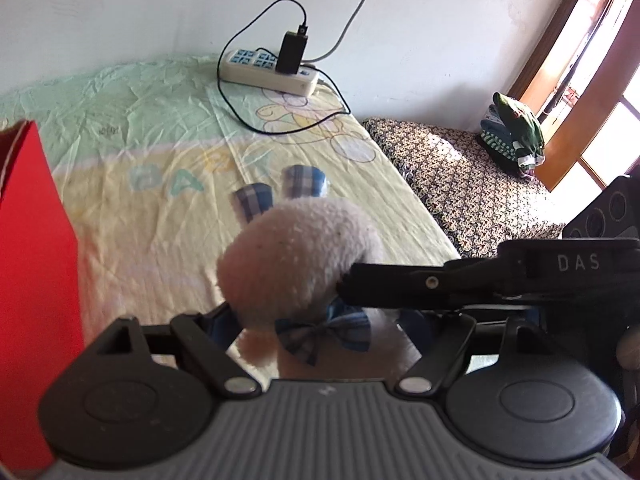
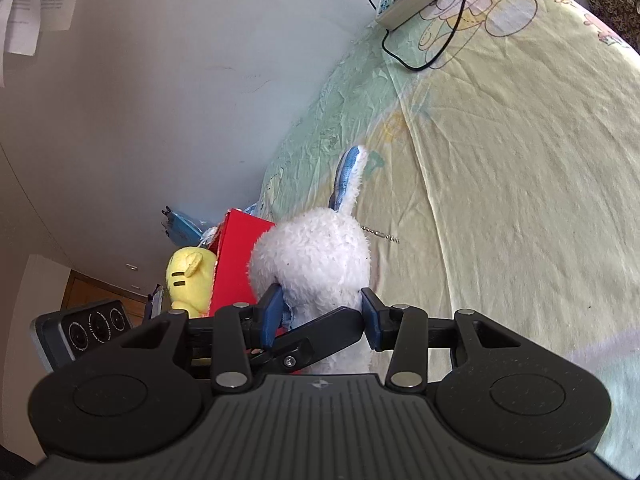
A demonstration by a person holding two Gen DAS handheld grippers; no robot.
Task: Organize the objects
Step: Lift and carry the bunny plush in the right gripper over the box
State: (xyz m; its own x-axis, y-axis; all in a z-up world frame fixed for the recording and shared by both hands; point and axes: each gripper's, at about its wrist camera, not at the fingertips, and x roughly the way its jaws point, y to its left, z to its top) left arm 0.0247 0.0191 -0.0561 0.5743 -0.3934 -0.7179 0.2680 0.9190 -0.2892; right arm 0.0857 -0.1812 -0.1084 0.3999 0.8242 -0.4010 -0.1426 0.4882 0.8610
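Observation:
A white plush bunny (image 1: 300,256) with blue plaid ears and a plaid bow sits between the fingers of my left gripper (image 1: 316,320), which is shut on its body. My right gripper (image 2: 322,312) is also shut on the same bunny (image 2: 316,260); its fingers reach in from the right in the left wrist view (image 1: 400,284). A red box (image 1: 32,280) stands at the left; it also shows in the right wrist view (image 2: 236,264) behind the bunny. A yellow plush toy (image 2: 188,280) sits next to that box.
The bed (image 1: 160,160) has a pale yellow-green cartoon sheet. A power strip (image 1: 272,68) with a black charger and cables lies by the wall. A patterned mattress (image 1: 460,176) with folded clothes (image 1: 512,132) lies at right. A bead chain (image 2: 380,234) hangs from the bunny.

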